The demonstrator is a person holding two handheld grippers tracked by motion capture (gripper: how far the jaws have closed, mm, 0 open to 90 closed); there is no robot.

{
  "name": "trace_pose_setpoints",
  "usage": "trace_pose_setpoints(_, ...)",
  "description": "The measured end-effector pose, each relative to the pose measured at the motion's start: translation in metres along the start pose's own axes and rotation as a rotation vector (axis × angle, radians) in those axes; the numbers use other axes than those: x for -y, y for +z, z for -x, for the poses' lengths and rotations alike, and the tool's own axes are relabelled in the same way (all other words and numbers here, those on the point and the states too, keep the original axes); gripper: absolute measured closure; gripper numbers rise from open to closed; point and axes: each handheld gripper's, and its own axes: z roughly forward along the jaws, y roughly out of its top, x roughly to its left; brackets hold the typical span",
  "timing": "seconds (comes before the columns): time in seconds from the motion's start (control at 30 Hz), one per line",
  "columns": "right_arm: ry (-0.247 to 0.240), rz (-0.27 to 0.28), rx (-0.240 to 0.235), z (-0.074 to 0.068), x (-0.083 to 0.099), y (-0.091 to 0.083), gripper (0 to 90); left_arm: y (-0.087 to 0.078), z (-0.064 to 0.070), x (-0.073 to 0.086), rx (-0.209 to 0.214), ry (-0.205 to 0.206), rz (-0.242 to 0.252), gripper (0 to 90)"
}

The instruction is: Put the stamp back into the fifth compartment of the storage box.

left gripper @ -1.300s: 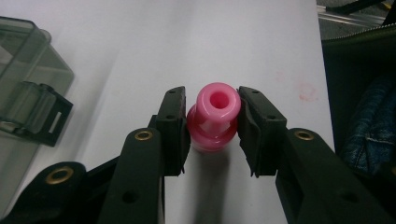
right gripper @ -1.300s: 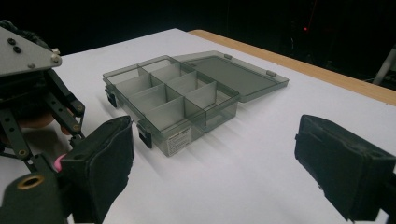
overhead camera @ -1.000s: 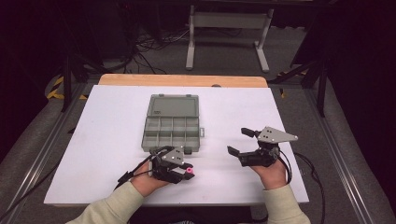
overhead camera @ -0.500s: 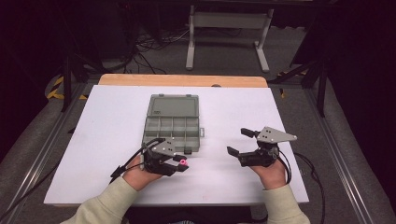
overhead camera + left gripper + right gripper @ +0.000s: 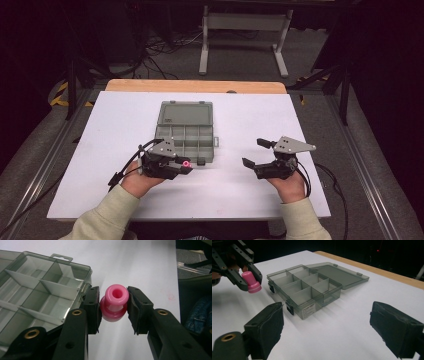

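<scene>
Left claw is clamped on a small pink plastic spool-shaped piece with a hole through its top. In the left gripper view both black pads press the piece's sides, narrow collar between them, wider flange below. In the right gripper view I see the piece hanging flange-down, clear of the white surface.

The piece sits just off the near right corner of the translucent grey plastic compartment box, outside it, not over any compartment. Box lid is flipped fully open and lies flat on the far side. The compartments I can see in the right gripper view look bare, though the far ones are partly hidden by the dividers, so I can't be sure.

Right claw is spread wide with nothing between the pads; in its own view the two jaws stand far apart at the bottom corners. It sits to the right of the box, well apart from it, pointing left toward the box and the left claw. Whether it rests on the surface or is held just above it I can't tell.

Both hands come in from the near edge, cream sleeves at the wrists.
</scene>
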Motion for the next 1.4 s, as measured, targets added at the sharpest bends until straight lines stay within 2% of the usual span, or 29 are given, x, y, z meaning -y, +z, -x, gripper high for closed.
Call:
trace_pose_setpoints(0.2, 0.0, -0.008, 0.0, 0.0, 0.001, 0.002, 12.5, -0.009, -0.006, 0.003, -0.024, -0.015, 0.007, 63.8)
trace_pose_setpoints(0.53, 0.005, -0.016, -0.001, 0.002, 0.004, 0.003, 12.5, -0.014, -0.013, 0.007, -0.046, -0.041, 0.011, 63.8)
trace_pose_setpoints(1.0, 0.006, -0.029, -0.004, 0.002, 0.005, 0.005, 12.4, -0.03, -0.03, 0.018, -0.139, -0.135, 0.013, 63.9)
trace_pose_setpoints(1.4, 0.01, -0.039, -0.005, 0.003, 0.007, 0.006, 12.4, -0.038, -0.042, 0.027, -0.195, -0.204, 0.014, 63.8)
